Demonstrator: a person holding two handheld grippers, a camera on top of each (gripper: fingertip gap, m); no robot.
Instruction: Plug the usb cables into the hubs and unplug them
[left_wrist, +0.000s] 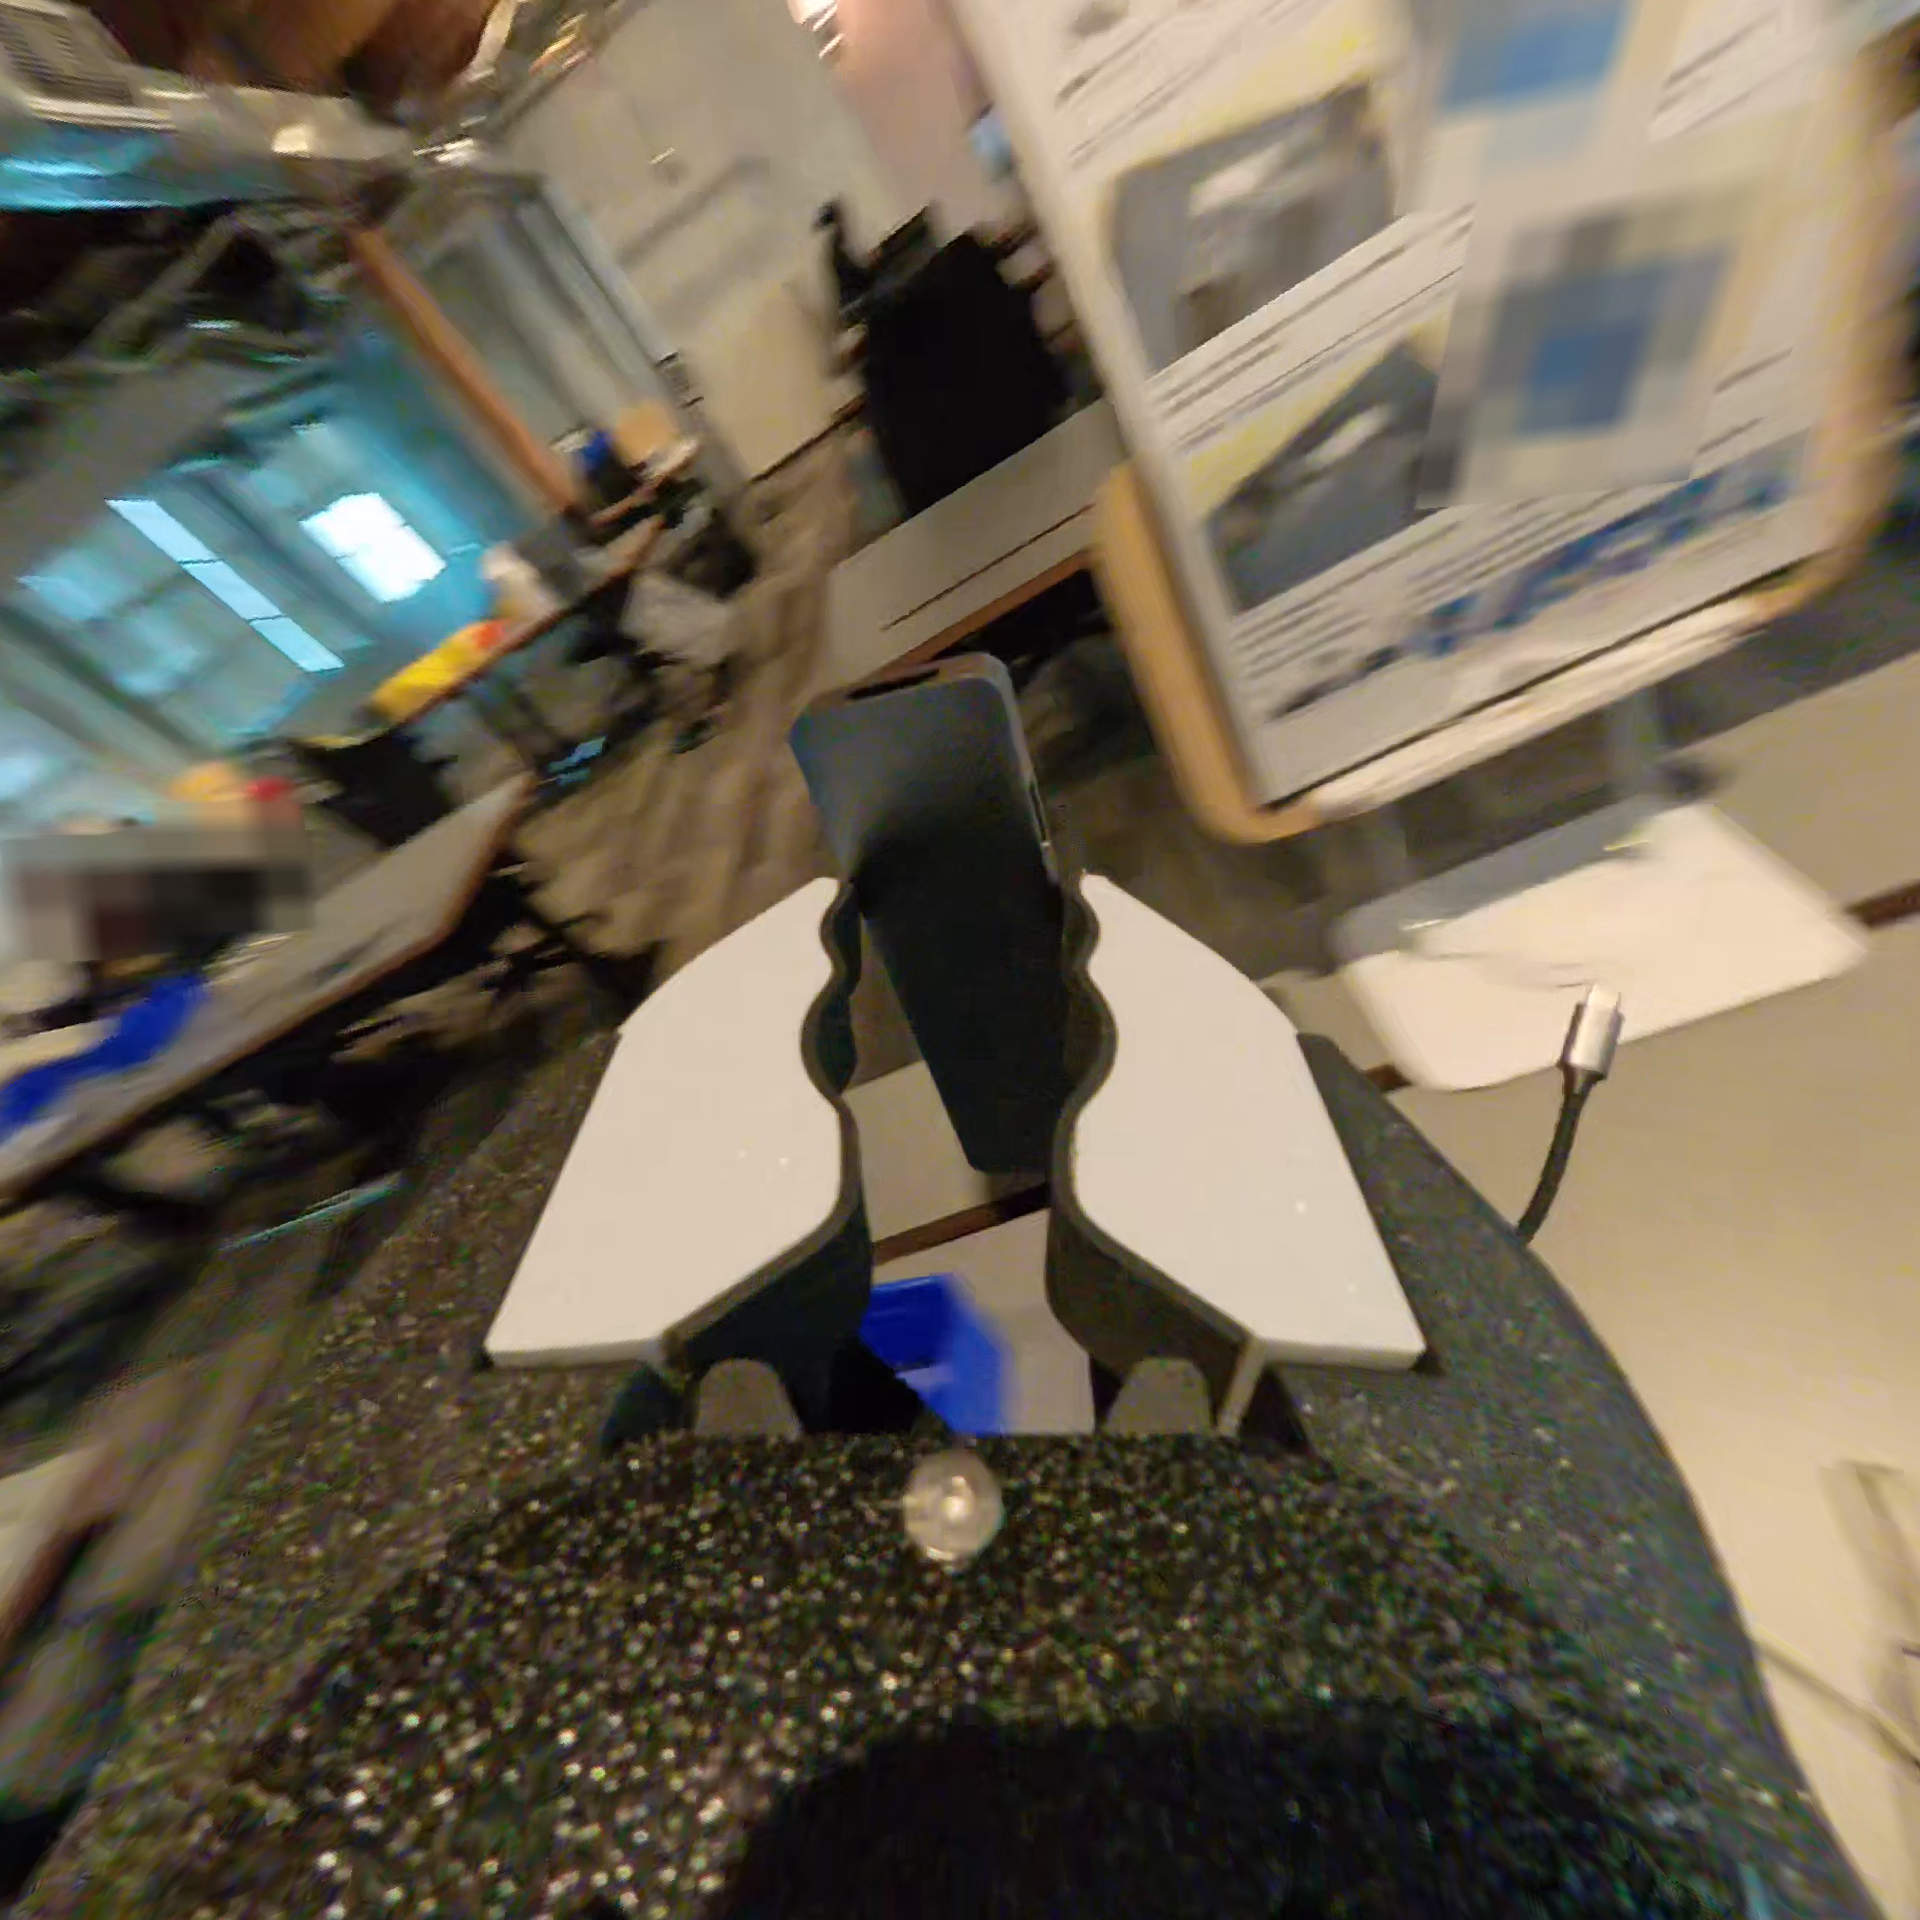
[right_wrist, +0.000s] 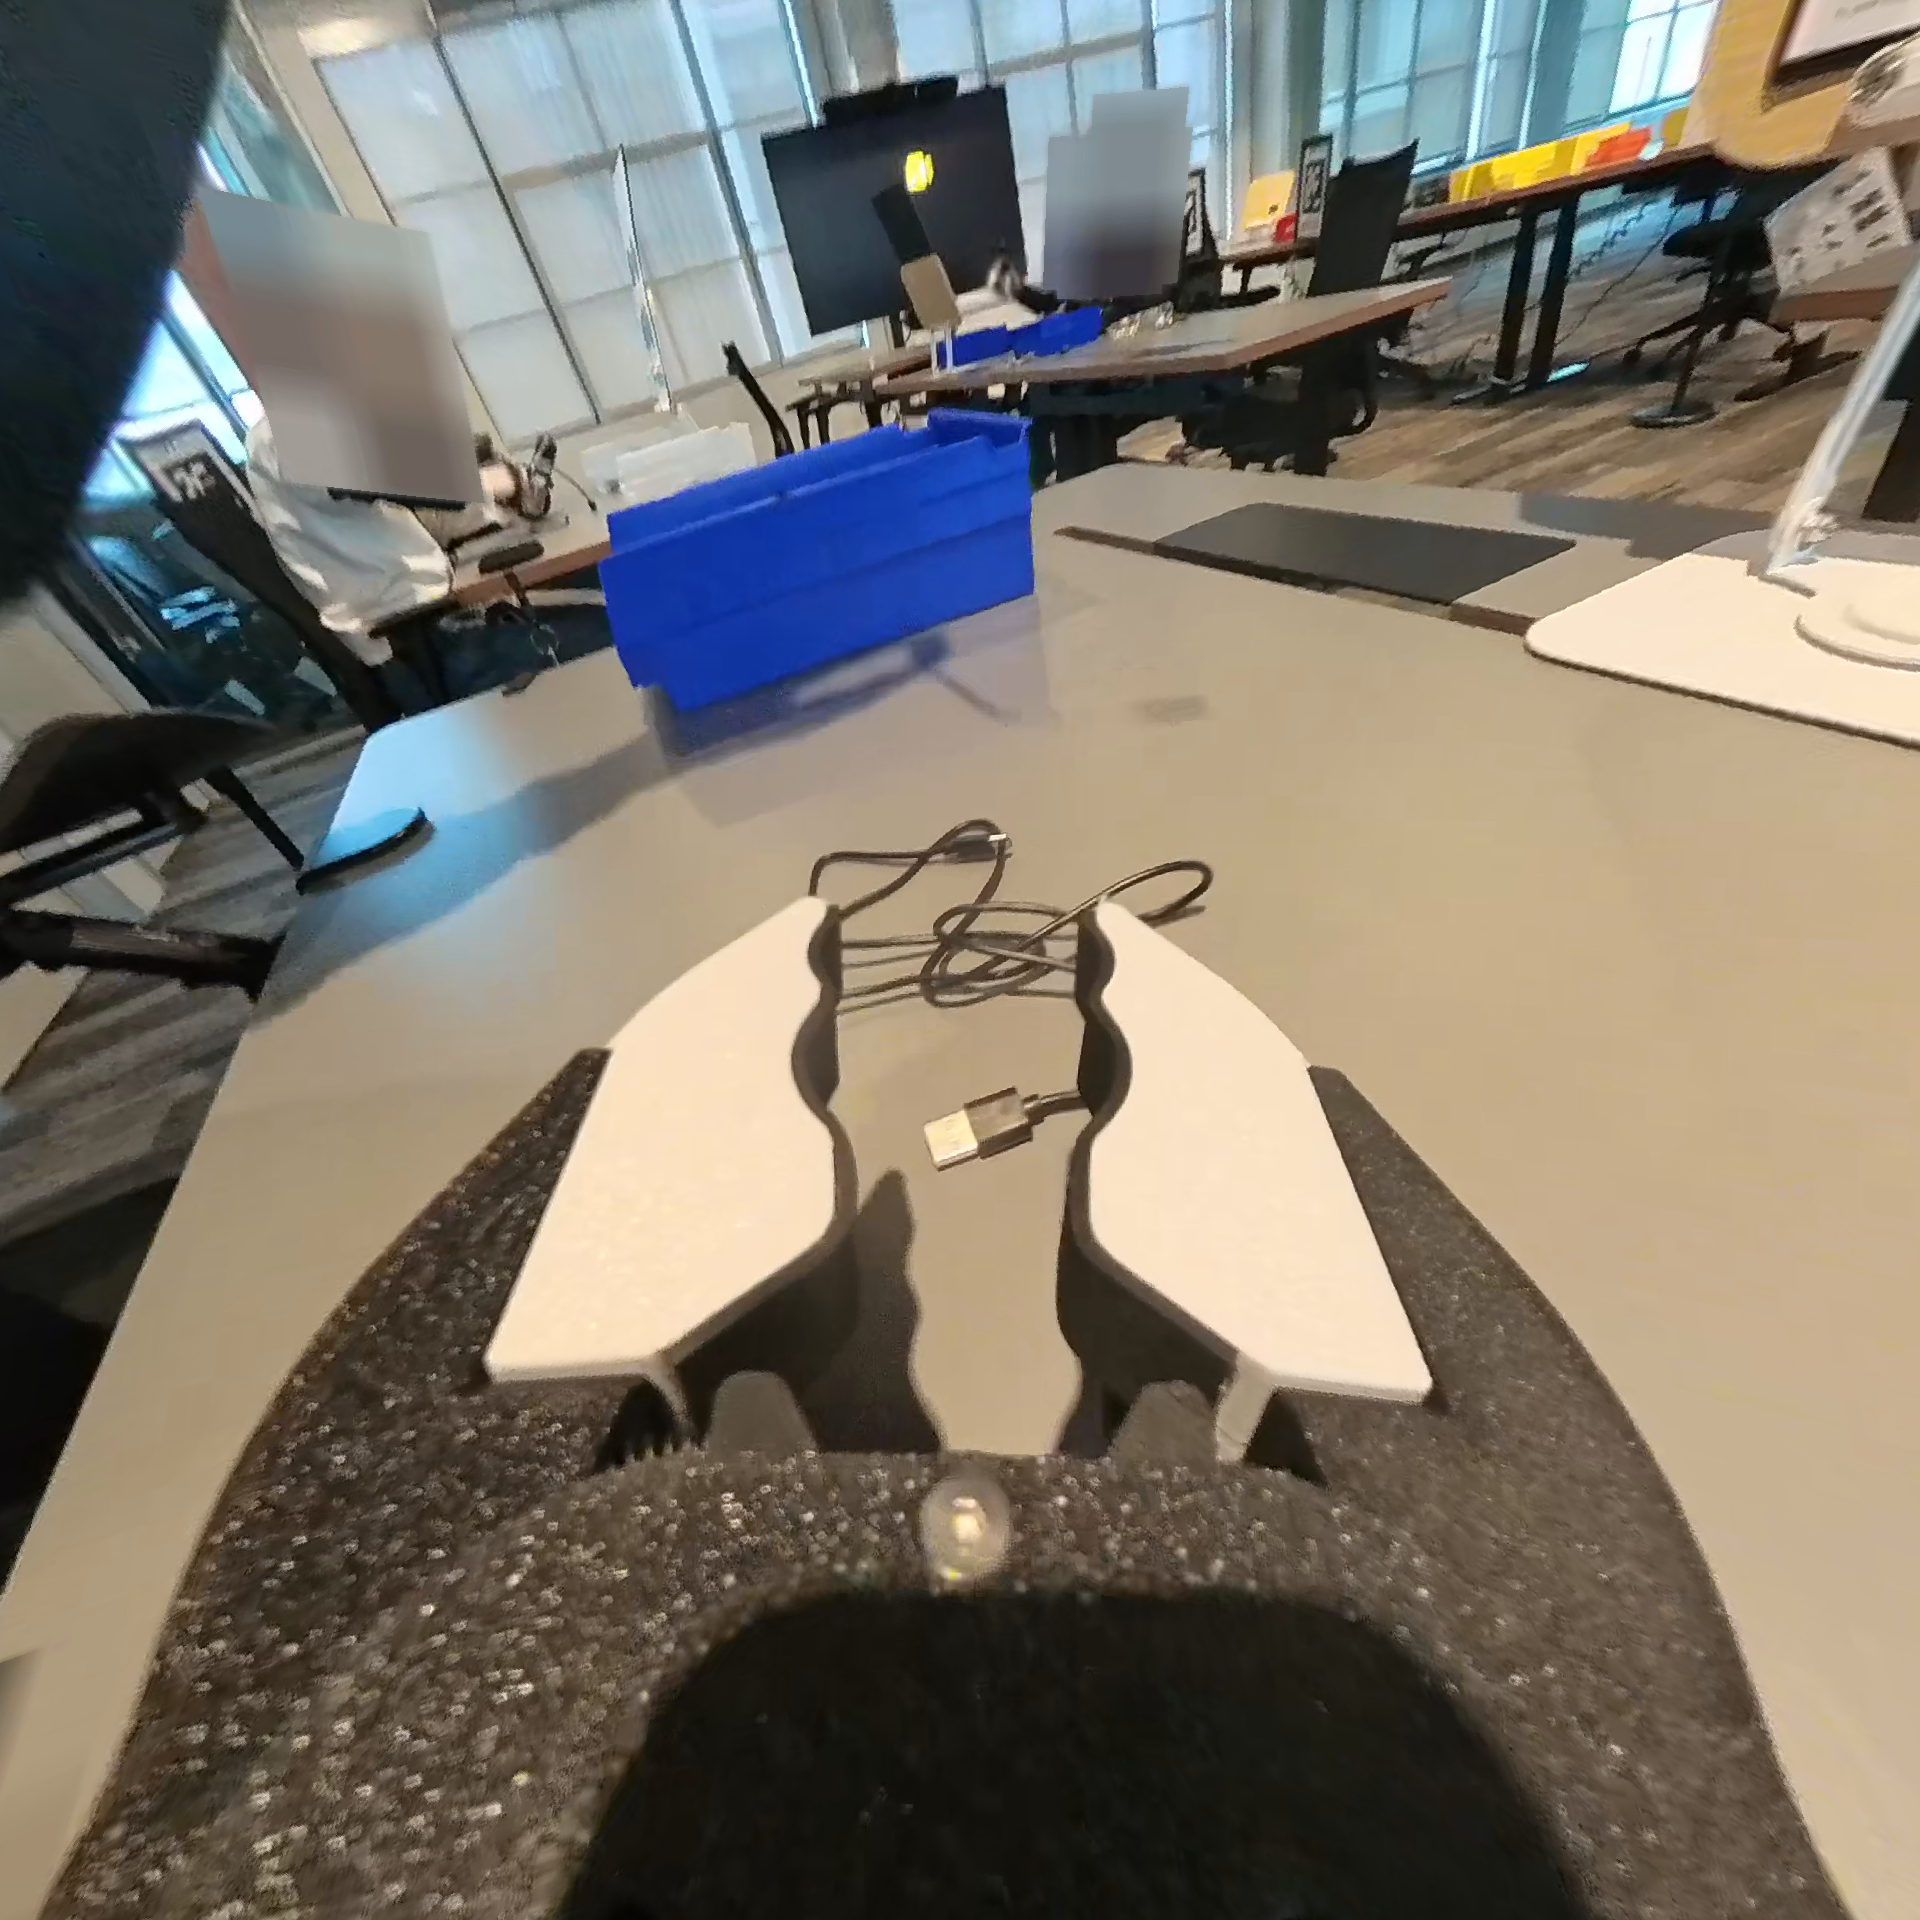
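Note:
My left gripper (left_wrist: 956, 914) is shut on a dark grey USB hub (left_wrist: 935, 873) and holds it lifted off the table, its far end pointing up and away. The hub's own short braided cable with a silver plug (left_wrist: 1592, 1034) hangs free at the right. My right gripper (right_wrist: 956, 935) is open, low over the grey table (right_wrist: 1455, 883). A black USB cable (right_wrist: 997, 935) lies coiled on the table between and beyond its fingertips. The cable's USB-A plug (right_wrist: 977, 1127) lies flat between the fingers, nearer the right finger, untouched.
A blue plastic bin (right_wrist: 821, 561) stands on the table beyond the cable; it also shows below the hub in the left wrist view (left_wrist: 935, 1351). A white mat (right_wrist: 1704, 644) with a stand lies at the right, a black pad (right_wrist: 1361, 551) behind. People sit at desks farther off. The tips of one gripper are about 45 centimetres away from the tips of the other.

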